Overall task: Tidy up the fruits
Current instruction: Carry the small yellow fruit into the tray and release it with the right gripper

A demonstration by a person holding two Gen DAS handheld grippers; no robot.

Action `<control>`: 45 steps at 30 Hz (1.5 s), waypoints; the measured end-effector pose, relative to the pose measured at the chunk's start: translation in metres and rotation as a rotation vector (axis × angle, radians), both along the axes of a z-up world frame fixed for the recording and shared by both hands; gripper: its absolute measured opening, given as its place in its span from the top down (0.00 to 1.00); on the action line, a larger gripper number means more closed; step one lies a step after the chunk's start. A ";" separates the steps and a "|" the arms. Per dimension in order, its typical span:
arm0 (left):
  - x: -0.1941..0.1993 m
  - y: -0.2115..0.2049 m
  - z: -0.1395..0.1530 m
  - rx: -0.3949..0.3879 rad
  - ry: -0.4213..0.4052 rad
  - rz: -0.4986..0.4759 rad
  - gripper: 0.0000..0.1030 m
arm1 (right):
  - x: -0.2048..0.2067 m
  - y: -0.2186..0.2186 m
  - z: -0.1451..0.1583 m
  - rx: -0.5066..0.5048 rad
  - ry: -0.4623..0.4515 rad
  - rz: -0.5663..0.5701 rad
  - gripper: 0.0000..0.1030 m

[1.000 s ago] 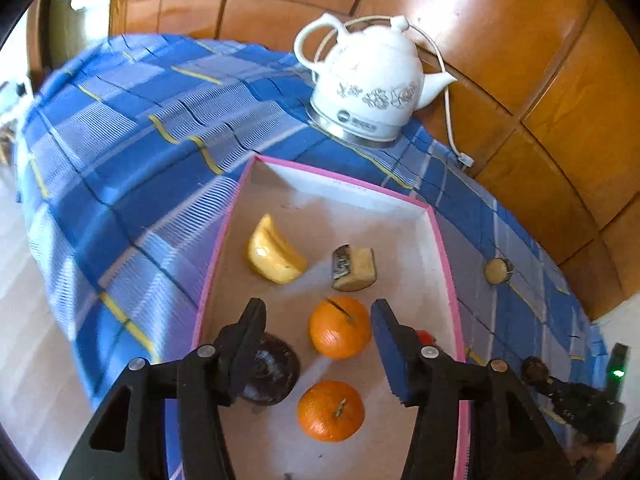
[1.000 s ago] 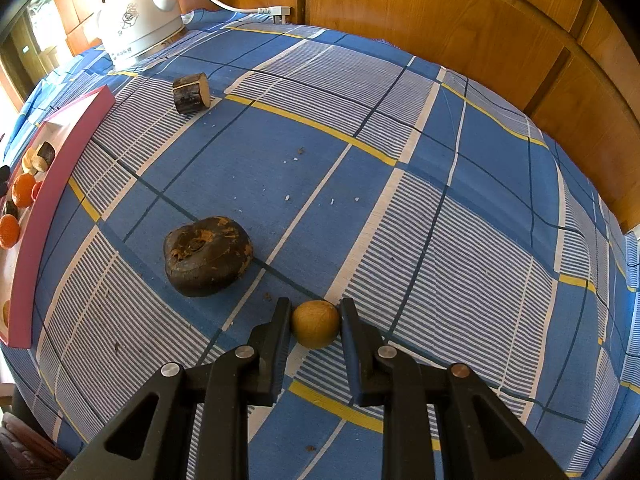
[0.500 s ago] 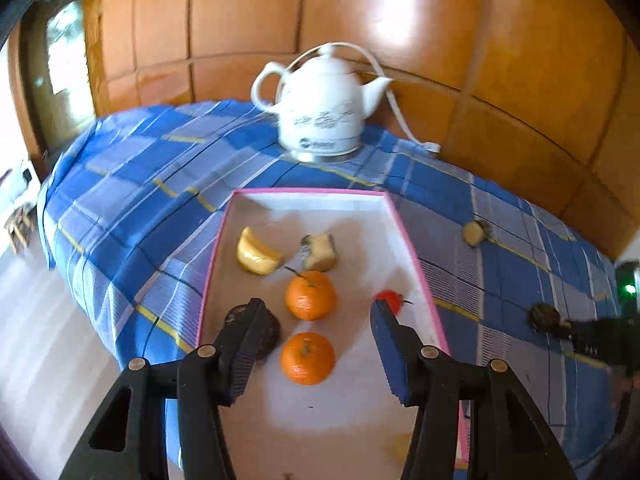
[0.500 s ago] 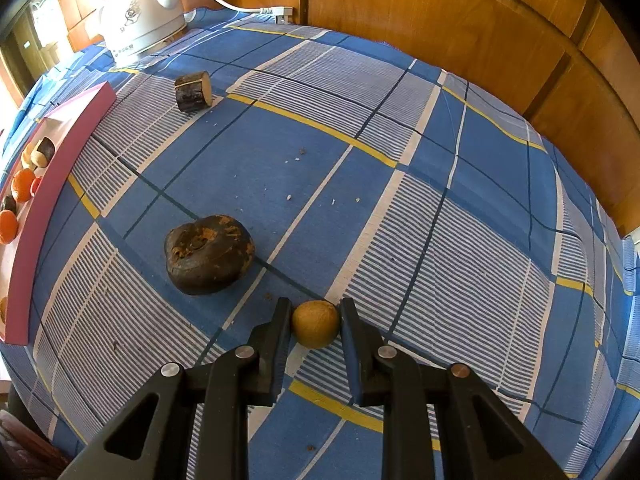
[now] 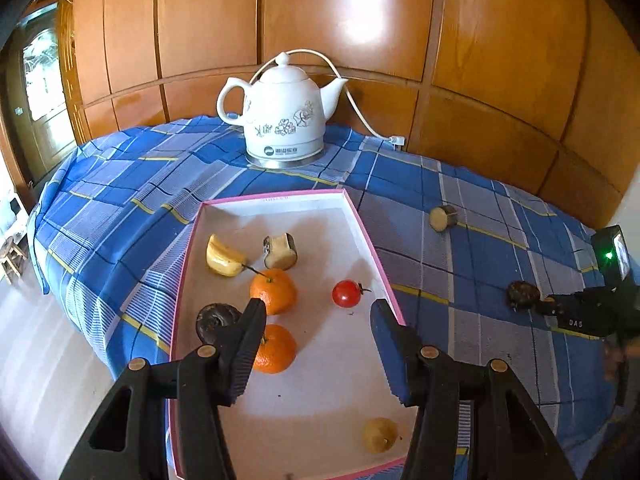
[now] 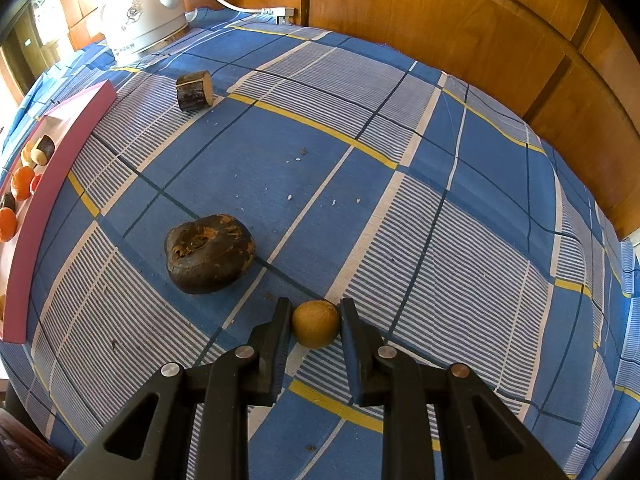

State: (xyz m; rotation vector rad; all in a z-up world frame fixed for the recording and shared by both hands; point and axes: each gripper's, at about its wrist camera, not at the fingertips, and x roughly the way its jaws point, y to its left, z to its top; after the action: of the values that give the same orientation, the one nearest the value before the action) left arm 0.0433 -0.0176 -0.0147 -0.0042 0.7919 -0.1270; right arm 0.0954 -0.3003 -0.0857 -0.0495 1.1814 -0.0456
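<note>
On the blue plaid tablecloth (image 6: pixel 248 168), right gripper (image 6: pixel 315 322) pinches a small round tan fruit (image 6: pixel 315 323); it's near-spherical, no clear long axis. Dark brown lumpy fruit (image 6: pixel 210 253) lies just beside, long axis roughly left-right. Left gripper (image 5: pixel 318 314) is spread, empty, over the pink-rimmed white tray (image 5: pixel 362 228).

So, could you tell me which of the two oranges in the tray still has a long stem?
The farther orange, nearer the kettle: a thin stem sticks out of its top. The nearer orange, partly behind the left gripper's finger, shows none.
</note>
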 end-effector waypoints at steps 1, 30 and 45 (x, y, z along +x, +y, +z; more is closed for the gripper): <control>0.000 0.000 -0.001 -0.001 0.003 0.000 0.47 | 0.000 0.000 0.000 0.000 0.000 0.000 0.77; -0.002 0.011 -0.003 -0.033 0.022 0.021 0.46 | -0.002 -0.002 0.019 0.042 -0.071 -0.022 0.77; -0.002 0.030 -0.006 -0.059 0.029 0.058 0.46 | -0.002 0.109 0.068 0.249 -0.177 0.226 0.77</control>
State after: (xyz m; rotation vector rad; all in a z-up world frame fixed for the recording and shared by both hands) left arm 0.0412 0.0126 -0.0208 -0.0847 0.8158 -0.0951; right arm 0.0935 -0.1909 -0.0176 0.0397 0.9916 0.2905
